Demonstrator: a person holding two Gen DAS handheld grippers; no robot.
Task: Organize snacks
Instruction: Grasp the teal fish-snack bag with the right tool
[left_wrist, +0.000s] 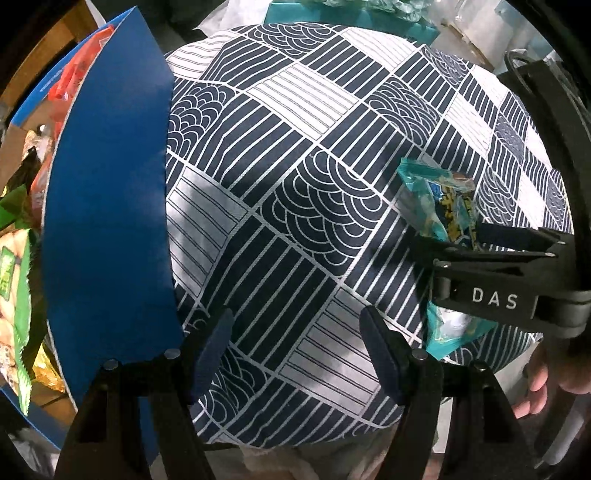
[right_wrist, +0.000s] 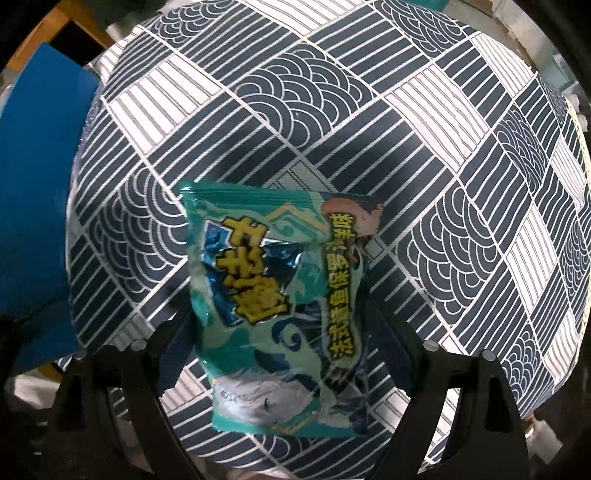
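A table draped in a navy-and-white patterned cloth fills both views, its squares alternating between stripes and fan-shaped arcs. The right gripper is clamped on a teal snack bag, which hangs between its two black fingers above the cloth; the bag's printed face, with large yellow characters and a pale fish near the bottom edge, is turned toward the right wrist camera and hides both fingertips. Seen from the left wrist camera, the same bag sticks out above and below the black body of the right gripper, which carries the letters "DAS" and enters from the right edge; a few of the person's fingers show below it at the lower right. The left gripper has its jaws spread wide with nothing between them, hovering over the near part of the cloth. At the left edge of the table stands a blue box with a tall, curved-looking wall; inside it lie several packets, among them a red one near the top and a green one lower down. The box also appears at the far left of the right wrist view, well apart from the held bag.
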